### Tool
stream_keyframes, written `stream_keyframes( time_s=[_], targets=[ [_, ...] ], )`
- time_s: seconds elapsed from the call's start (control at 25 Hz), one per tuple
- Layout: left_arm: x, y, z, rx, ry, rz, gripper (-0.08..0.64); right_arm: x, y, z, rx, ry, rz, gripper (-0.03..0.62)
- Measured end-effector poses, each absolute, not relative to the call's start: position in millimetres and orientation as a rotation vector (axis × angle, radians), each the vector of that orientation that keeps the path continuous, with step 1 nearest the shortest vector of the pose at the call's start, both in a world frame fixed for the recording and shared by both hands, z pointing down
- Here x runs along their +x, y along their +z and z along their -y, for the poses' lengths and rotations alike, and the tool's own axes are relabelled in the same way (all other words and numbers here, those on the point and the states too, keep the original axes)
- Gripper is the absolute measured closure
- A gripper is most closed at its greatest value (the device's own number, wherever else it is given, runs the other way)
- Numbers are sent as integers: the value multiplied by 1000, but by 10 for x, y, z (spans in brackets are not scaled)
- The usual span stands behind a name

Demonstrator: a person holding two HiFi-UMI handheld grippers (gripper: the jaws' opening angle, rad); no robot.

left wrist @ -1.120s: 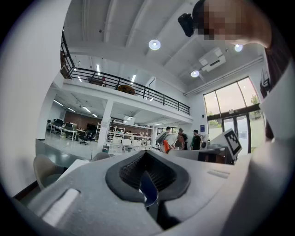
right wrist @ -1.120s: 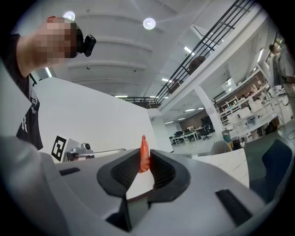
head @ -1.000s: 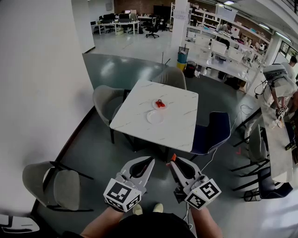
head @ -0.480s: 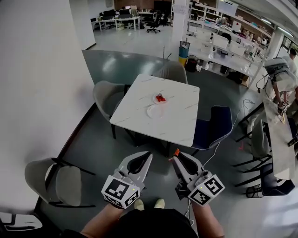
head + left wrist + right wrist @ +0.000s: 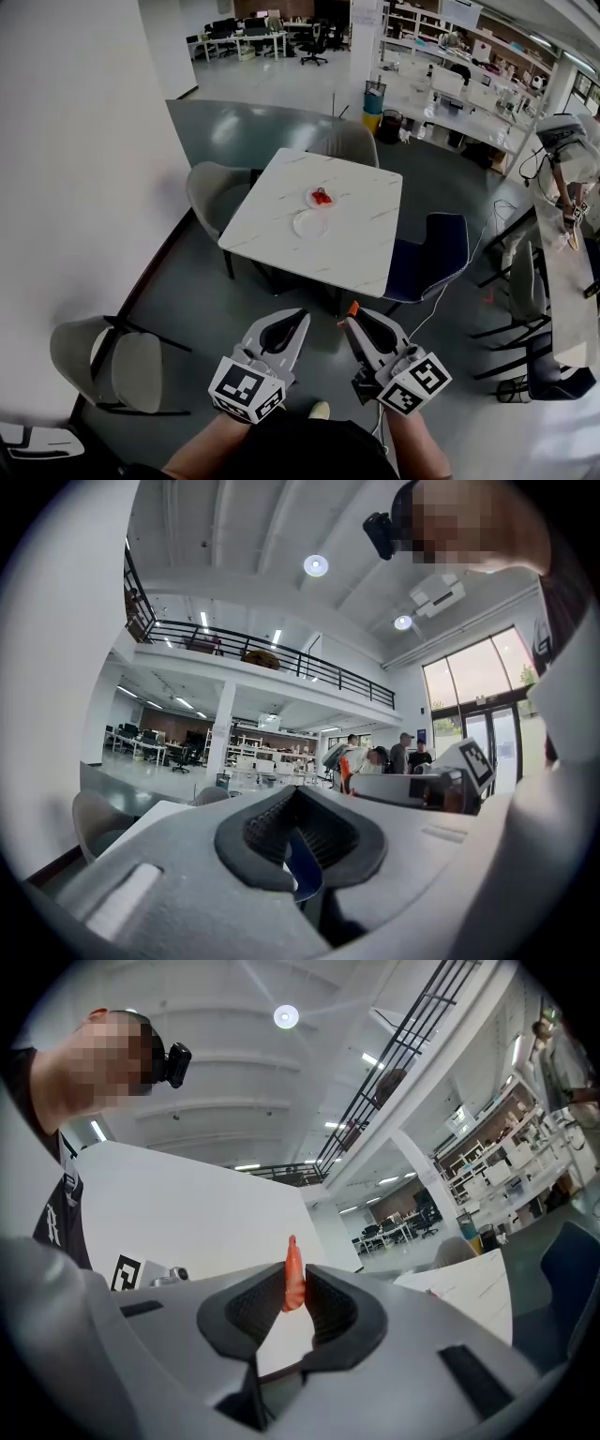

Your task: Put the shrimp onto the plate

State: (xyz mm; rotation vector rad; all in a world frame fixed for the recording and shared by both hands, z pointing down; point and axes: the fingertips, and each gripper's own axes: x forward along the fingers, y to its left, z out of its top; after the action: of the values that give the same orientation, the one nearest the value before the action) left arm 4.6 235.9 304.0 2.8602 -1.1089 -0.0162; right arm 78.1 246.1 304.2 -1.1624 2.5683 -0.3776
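Clamping shrimp (image 5: pixel 292 1281): right gripper (image 5: pixel 349 319); left gripper (image 5: pixel 304 321) jaws together, empty; plate (image 5: pixel 300 229) well apart

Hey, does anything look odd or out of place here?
Yes: a shrimp is pinched in the right gripper, held over the floor well short of the table, where the empty plate waits.

Illumination is bright and even. The sources are round ceiling lamps (image 5: pixel 316 565) overhead and tall windows (image 5: pixel 469 686) at far right, blown out to white. The glossy floor (image 5: pixel 253 131) carries pale glare. Shadows under the table (image 5: pixel 356 225) are soft. Both gripper views are fisheye circles with black corners, and lines bow near the edges. The shrimp (image 5: pixel 293 1279) reads clearly.
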Motion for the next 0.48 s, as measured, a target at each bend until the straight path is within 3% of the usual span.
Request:
stream_keyframes(
  time_s=[0.48],
  targets=[
    [102, 3111, -2063, 2844, -13, 1144, 552, 871, 3141, -2151, -1156, -403, -2573, 523]
  ],
)
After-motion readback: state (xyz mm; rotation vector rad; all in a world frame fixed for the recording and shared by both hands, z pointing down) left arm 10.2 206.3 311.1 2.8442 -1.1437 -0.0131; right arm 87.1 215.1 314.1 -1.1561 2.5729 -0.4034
